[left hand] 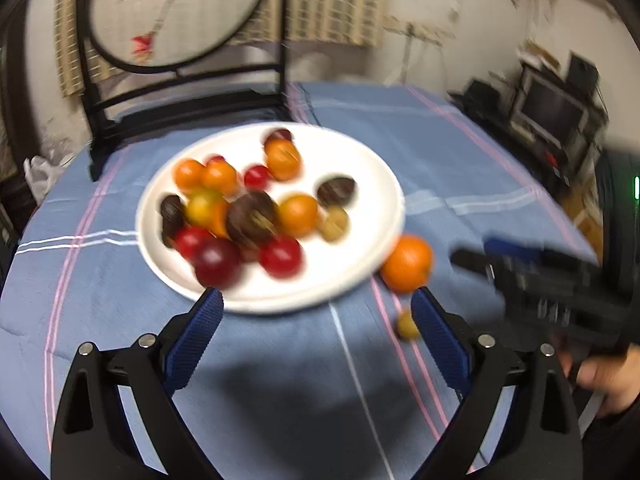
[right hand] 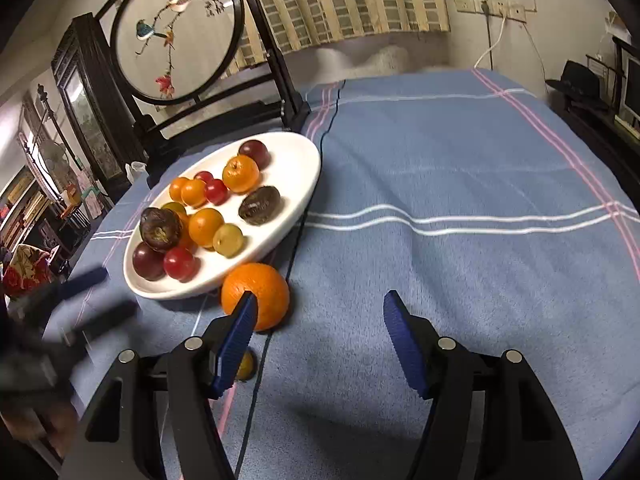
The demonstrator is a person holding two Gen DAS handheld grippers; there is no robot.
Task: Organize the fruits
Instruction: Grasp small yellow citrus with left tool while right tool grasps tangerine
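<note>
A white plate holds several small fruits: orange, red, dark purple and brown ones. A large orange lies on the blue cloth just off the plate's near right rim. A small yellow-green fruit lies on the cloth nearer to me. My left gripper is open and empty, hovering at the plate's near rim. My right gripper is open and empty, its left finger in front of the large orange; it also shows blurred in the left wrist view.
A blue striped tablecloth covers the table. A dark wooden stand with a round embroidered screen stands at the far left edge behind the plate. Shelves and a monitor stand off to the right.
</note>
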